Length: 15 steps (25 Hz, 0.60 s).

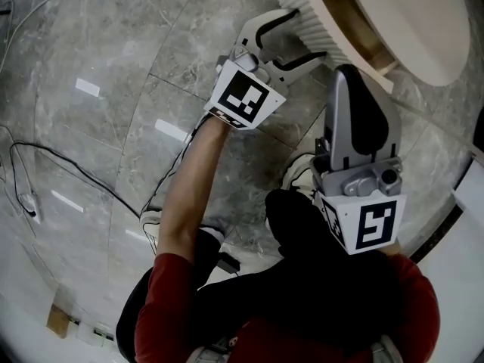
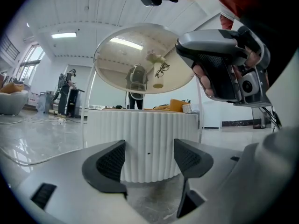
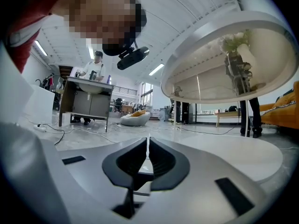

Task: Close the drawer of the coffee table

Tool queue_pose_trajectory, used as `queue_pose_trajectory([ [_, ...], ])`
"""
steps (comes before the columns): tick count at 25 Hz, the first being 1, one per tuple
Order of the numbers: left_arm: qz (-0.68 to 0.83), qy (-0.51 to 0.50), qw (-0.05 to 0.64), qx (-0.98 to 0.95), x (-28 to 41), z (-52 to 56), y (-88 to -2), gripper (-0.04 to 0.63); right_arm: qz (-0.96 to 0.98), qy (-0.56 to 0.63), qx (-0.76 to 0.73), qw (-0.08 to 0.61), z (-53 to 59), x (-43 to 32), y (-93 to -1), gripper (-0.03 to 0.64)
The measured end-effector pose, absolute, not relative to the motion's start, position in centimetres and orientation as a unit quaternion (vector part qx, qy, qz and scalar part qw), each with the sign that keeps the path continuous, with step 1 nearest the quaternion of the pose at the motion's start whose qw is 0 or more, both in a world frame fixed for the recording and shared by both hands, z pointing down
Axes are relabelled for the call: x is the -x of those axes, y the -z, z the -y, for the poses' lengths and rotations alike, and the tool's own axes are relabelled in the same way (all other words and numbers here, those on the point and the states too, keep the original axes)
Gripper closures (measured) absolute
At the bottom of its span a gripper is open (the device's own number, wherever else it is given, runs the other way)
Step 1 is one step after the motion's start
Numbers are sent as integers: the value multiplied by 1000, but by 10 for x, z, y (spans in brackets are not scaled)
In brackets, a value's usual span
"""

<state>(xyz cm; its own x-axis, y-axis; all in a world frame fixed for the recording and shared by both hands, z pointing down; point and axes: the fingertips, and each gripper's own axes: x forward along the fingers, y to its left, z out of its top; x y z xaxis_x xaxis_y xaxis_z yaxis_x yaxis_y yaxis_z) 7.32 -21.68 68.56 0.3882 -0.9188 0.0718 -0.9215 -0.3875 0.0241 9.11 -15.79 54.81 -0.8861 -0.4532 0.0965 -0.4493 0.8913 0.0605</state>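
— Hovering near the drawer, is the left tool (image 1: 304,35) spreading its jaws?

— Yes, they are standing apart, framing the ribbed drawer front (image 2: 148,134) at the head view's upper centre without touching it, likely lining up for a push. The right tool (image 3: 147,158) is idling, jaws together and empty.

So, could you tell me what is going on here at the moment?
A person stands over a round coffee table with a gripper in each hand. The left gripper points straight at the table's ribbed side, close to it, with its jaws apart and nothing between them. The right gripper is shut on nothing and is held further from the table. These views do not show whether the drawer is open.
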Motion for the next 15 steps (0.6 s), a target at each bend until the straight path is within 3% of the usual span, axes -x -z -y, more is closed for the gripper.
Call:
queue_pose_trajectory([
  [15, 545, 7, 35, -837, -79, 253, -686, 296, 969, 15, -238, 58, 171, -98, -552, 589],
])
